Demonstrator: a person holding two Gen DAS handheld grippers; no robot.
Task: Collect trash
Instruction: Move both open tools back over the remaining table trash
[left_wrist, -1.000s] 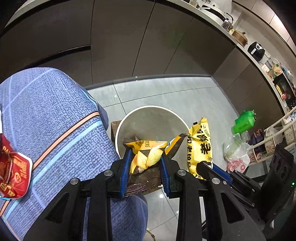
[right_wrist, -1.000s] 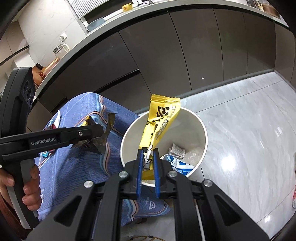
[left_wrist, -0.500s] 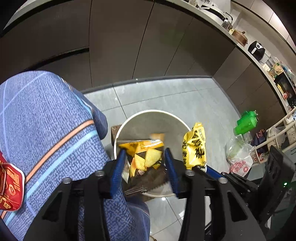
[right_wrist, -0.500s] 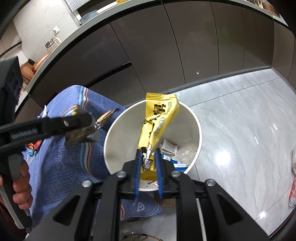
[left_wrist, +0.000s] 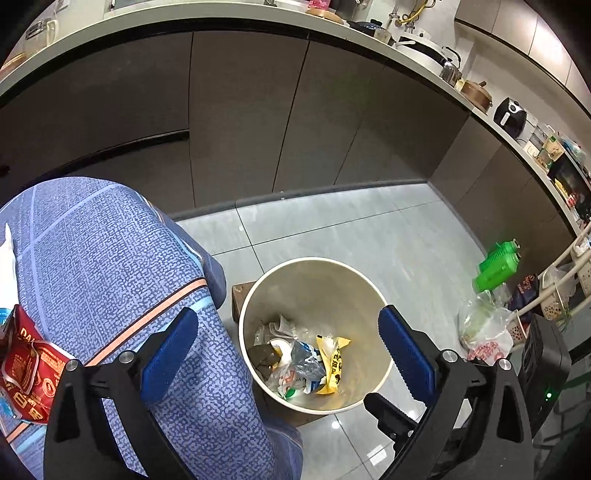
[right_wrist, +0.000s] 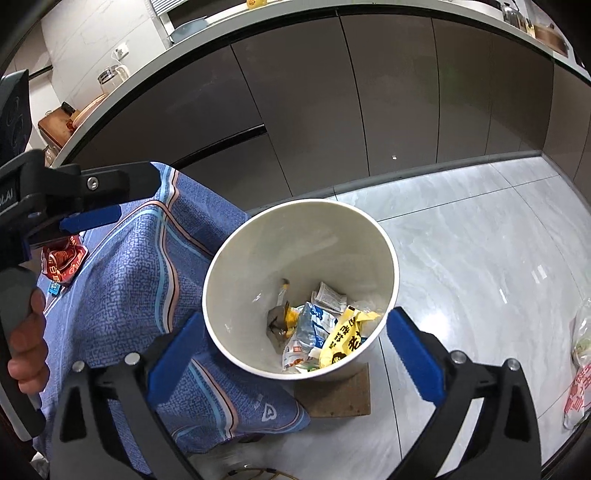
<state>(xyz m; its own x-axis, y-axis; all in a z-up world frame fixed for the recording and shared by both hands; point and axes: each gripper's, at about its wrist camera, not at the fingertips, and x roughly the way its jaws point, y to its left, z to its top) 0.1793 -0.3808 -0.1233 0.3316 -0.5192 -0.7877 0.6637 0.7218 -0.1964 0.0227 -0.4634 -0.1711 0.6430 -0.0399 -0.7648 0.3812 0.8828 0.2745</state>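
Note:
A white round bin (left_wrist: 373, 295) (right_wrist: 391, 258) stands on the floor beside the blue tablecloth. Inside lie a yellow snack wrapper (left_wrist: 332, 363) (right_wrist: 345, 338), a dark brown wrapper (left_wrist: 264, 356) (right_wrist: 279, 319) and other crumpled packets. My left gripper (left_wrist: 288, 349) is open and empty above the bin; it also shows in the right wrist view (right_wrist: 94, 218) at the left. My right gripper (right_wrist: 295, 350) is open and empty over the bin's near rim. A red wrapper (left_wrist: 27, 369) (right_wrist: 62, 260) lies on the cloth.
The blue patterned tablecloth (left_wrist: 103, 266) (right_wrist: 140, 280) hangs over the table edge left of the bin. A brown board (right_wrist: 340, 397) lies under the bin. Green bottles (left_wrist: 496, 264) and a plastic bag (left_wrist: 484, 334) sit on the floor at right. Dark cabinets run behind.
Both grippers opened and let go of their wrappers. The yellow wrapper and the dark chip wrapper dropped into the bin. Both grippers rose a little.

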